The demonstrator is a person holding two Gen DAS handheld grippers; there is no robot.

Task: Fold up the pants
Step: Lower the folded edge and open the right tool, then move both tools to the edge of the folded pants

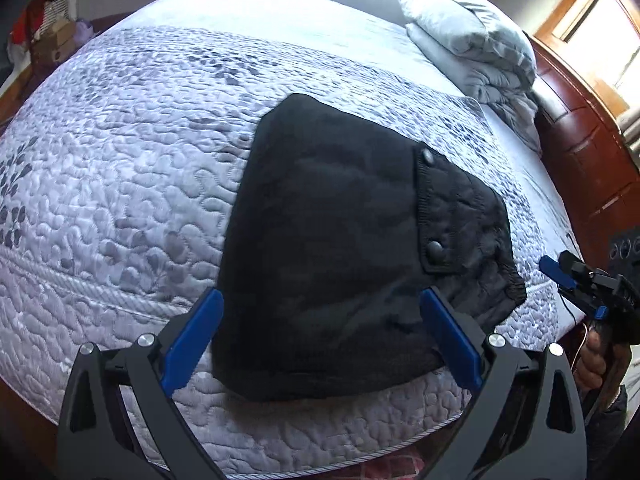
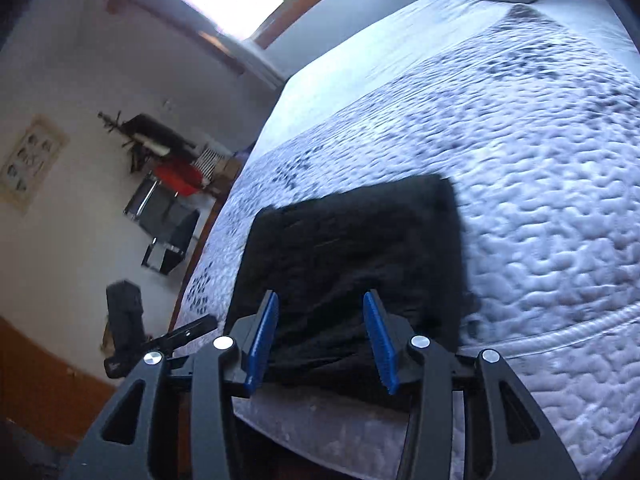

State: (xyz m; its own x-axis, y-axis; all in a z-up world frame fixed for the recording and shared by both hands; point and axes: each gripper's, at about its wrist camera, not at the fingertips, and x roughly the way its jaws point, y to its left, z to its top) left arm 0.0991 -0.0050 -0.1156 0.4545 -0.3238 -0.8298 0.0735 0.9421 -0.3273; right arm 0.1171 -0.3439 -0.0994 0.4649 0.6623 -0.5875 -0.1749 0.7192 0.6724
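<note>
The black pants (image 1: 336, 240) lie folded into a compact rectangle on the quilted bedspread (image 1: 120, 184), a snap-button pocket flap (image 1: 434, 208) facing up. My left gripper (image 1: 320, 328) is open and empty, its blue pads on either side of the near edge of the pants. My right gripper (image 2: 322, 340) is open and empty, held just above the near end of the pants (image 2: 352, 248). It also shows in the left wrist view (image 1: 568, 280) at the bed's right edge.
Folded grey bedding (image 1: 476, 40) is stacked at the far right corner by the wooden headboard (image 1: 592, 160). Chairs and clutter (image 2: 168, 200) stand against the wall beyond the bed. The bed's front edge (image 1: 280, 456) is close below the grippers.
</note>
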